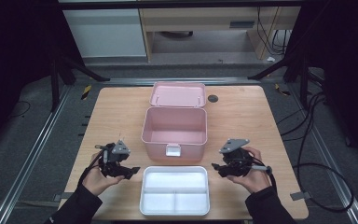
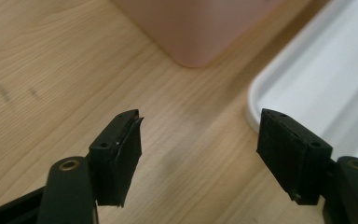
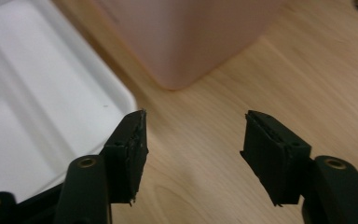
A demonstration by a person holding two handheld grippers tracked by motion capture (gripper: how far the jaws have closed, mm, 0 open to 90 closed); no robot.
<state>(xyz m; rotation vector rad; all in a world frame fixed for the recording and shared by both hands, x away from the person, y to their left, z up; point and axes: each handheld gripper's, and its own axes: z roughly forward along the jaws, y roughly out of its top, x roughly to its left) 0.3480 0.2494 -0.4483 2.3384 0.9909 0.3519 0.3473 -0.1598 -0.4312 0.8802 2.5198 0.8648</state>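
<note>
A pink box (image 1: 174, 132) stands open in the middle of the wooden table (image 1: 242, 121), its lid (image 1: 177, 94) laid back behind it. In front of it lies a white divided tray (image 1: 175, 190), nothing in it. My left gripper (image 1: 131, 171) is held just left of the tray, open, with bare wood between its jaws (image 2: 198, 156). The tray's rim (image 2: 307, 84) and a corner of the pink box (image 2: 196, 28) lie ahead of it. My right gripper (image 1: 216, 168) hovers just right of the tray, open with nothing between its jaws (image 3: 193, 151). The tray (image 3: 42, 107) and the box corner (image 3: 182, 42) show beyond it.
A small dark round spot (image 1: 213, 98) sits on the table beside the box lid. Cables (image 1: 317, 172) trail off the right side of the table. Metal rails (image 1: 32, 149) run along both sides on the floor.
</note>
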